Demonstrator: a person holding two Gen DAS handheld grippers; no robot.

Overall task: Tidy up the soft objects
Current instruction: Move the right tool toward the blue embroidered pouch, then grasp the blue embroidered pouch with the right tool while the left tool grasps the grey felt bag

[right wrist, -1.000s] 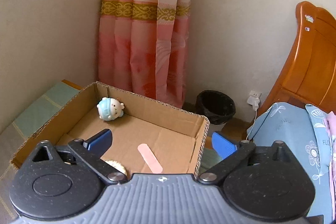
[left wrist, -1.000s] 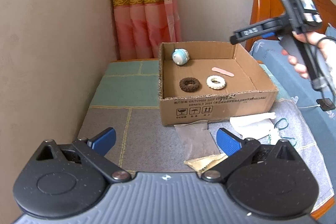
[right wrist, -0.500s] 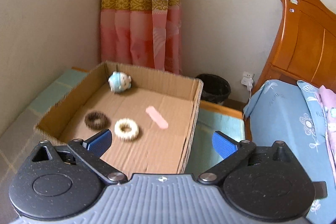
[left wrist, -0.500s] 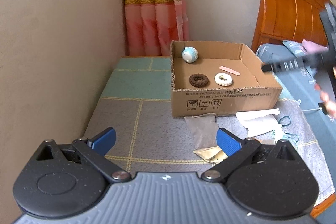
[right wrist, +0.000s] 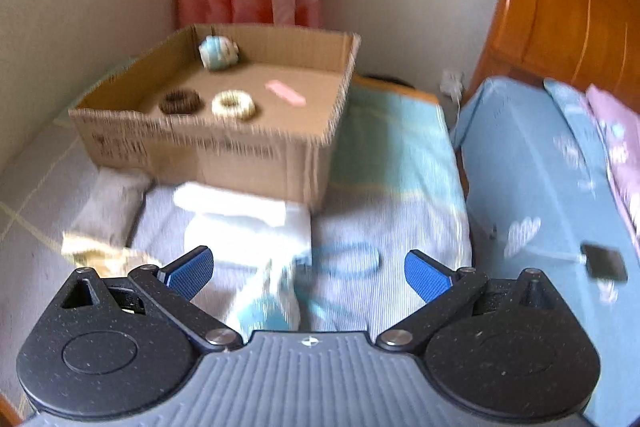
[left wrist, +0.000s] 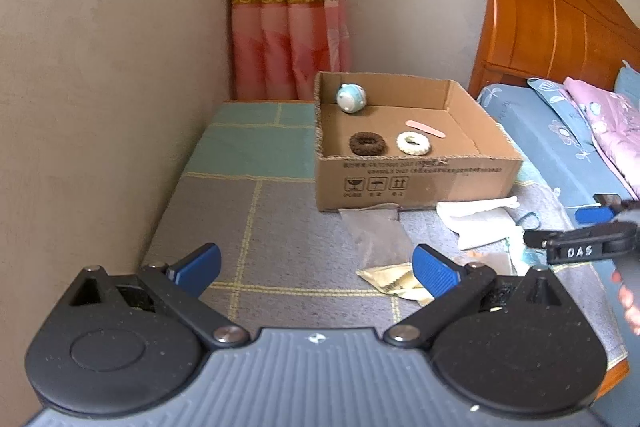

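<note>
Four items already lie inside the cardboard box [left wrist: 416,183]: a blue-and-white plush toy [left wrist: 351,98] at the far wall, a brown fuzzy ring [left wrist: 367,143] and a cream ring [left wrist: 413,143] side by side nearer the front wall, and a pink strip [left wrist: 425,128] just beyond the cream ring; we judge this part of the sorting done.

Left outside, on the grey patterned mat [left wrist: 288,251] in front of the box: a white folded cloth [right wrist: 244,215], a grey pouch [left wrist: 376,231], a yellowish packet [left wrist: 394,281], a blue cord loop [right wrist: 344,261] and a light-blue soft piece [right wrist: 272,299]; the right wrist view is blurred, so we cannot say exactly what that last piece is.

Our left gripper [left wrist: 316,269] has its fingers spread wide and empty, box well ahead of them, the yellowish packet just beside the right fingertip; our right gripper [right wrist: 308,273] likewise stands wide apart, holding nothing, the light-blue piece and cord between and just ahead of its fingers, the white cloth beyond the left finger.

Judgement: roughly halfway; several loose soft things remain to be boxed; the light-blue piece looks the likeliest next pick.
</note>
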